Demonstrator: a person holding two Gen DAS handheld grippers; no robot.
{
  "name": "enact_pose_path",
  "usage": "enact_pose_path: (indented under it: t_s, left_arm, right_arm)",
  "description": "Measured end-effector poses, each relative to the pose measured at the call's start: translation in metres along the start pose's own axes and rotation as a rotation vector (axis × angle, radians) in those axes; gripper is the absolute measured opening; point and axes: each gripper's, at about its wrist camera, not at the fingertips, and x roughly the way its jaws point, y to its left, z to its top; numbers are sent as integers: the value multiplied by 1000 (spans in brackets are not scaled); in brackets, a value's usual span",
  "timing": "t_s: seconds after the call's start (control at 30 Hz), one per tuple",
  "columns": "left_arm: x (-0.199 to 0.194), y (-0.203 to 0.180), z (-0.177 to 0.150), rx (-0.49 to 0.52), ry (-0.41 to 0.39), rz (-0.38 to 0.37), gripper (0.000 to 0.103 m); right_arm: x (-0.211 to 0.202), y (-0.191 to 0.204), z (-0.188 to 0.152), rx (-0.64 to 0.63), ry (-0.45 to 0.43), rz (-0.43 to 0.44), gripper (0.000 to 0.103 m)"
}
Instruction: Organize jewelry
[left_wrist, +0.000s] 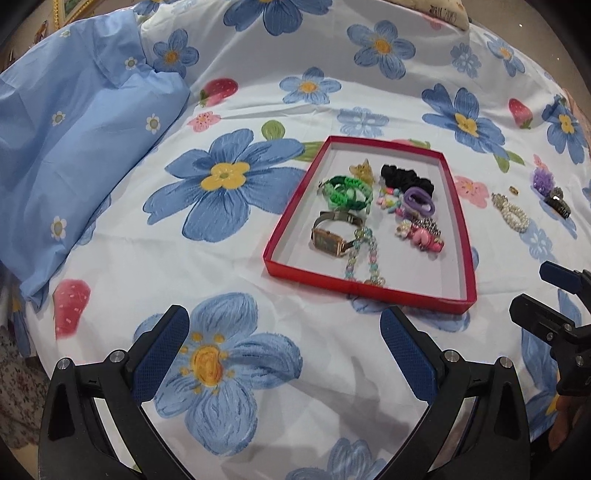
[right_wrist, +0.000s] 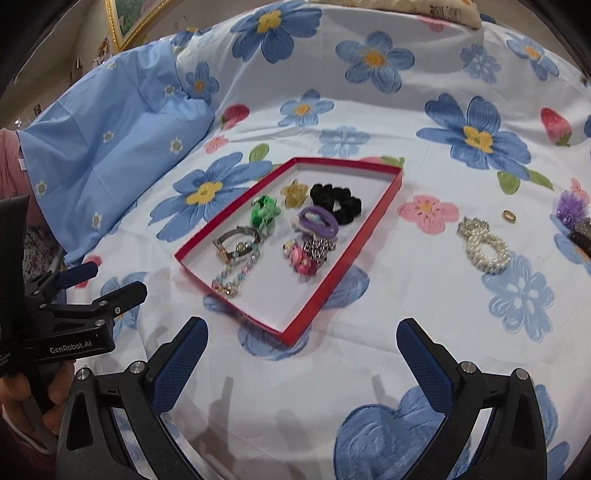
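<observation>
A shallow red tray (left_wrist: 369, 291) (right_wrist: 306, 321) lies on the flowered bedsheet. Inside are a watch (left_wrist: 330, 236), a green bracelet (left_wrist: 345, 192), a black scrunchie (right_wrist: 336, 201), a purple hair tie (right_wrist: 318, 220), a bead string (right_wrist: 236, 277) and pink clips (left_wrist: 424, 236). Right of the tray lie a pearl bracelet (right_wrist: 484, 245) (left_wrist: 513, 214), a small gold ring (right_wrist: 509, 216), a purple ornament (right_wrist: 570, 206) and a dark clip (left_wrist: 557, 205). My left gripper (left_wrist: 284, 328) is open and empty, near the tray's front edge. My right gripper (right_wrist: 301, 339) is open and empty, in front of the tray's near corner.
A light blue pillow (left_wrist: 74, 140) lies to the left of the tray. Another pillow edge (right_wrist: 443, 11) shows at the far end of the bed. A framed picture (right_wrist: 125, 22) hangs at the far left. The bed edge drops off at the left.
</observation>
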Motion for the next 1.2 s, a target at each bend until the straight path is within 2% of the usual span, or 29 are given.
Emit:
enact_pose_path:
  t_s: [0.27, 0.57, 1.2]
  left_arm:
    - [1, 1, -2, -11, -1, -10, 103]
    - [6, -1, -3, -21, -24, -22, 103]
    - [1, -2, -2, -26, -58, -46, 103]
  right_arm:
    - [4, 0, -2, 2, 12, 6, 103]
    - [11, -6, -1, 24, -25, 24, 103]
    - [14, -7, -2, 26, -28, 22, 103]
